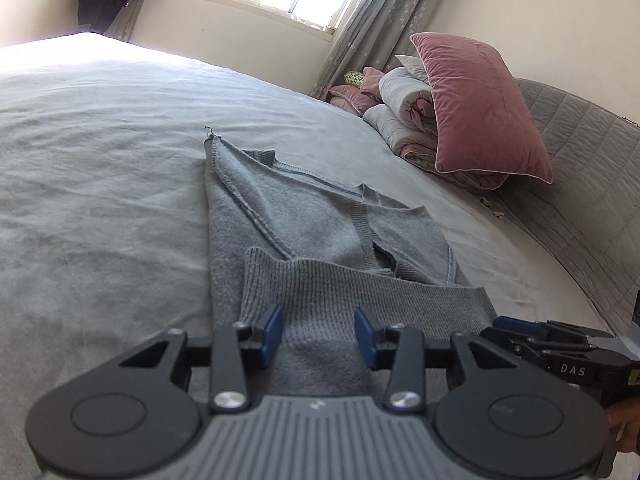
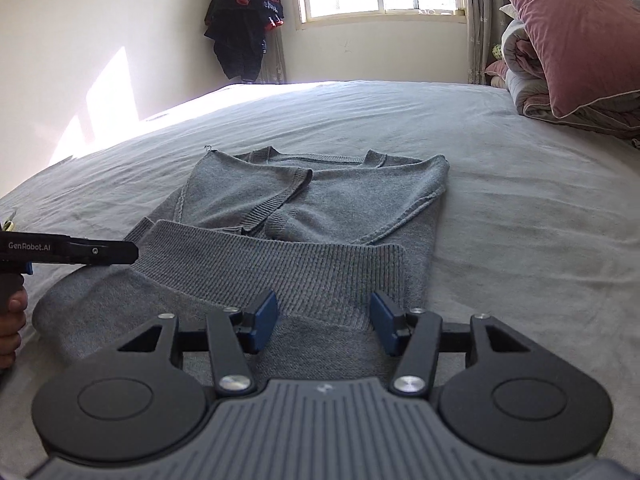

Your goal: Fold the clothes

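Grey knit sweater (image 2: 304,208) lies on the grey bed sheet (image 2: 520,208), directly ahead of both grippers, sleeves already folded in across the body and the ribbed hem (image 2: 260,256) turned up toward the collar. Left gripper (image 1: 318,334): jaws apart, blue pads clear of the cloth, nothing between them but the fold lying below; the ribbed band sits just beyond its tips. Right gripper (image 2: 324,322): jaws likewise apart, holding nothing, poised over the near folded edge with the hem band just ahead. Each gripper shows at the edge of the other's view, so they stand side by side at the near end. Handling judgement: light, soft, limp knit; will sag and stretch if lifted from one point, and layers may slide apart. Best hold: pinch all layers at the two near corners of the folded edge, one gripper each, and carry them forward together. Pink pillow (image 2: 568,36) and rolled bedding (image 2: 520,76) lie well off, ahead and right.
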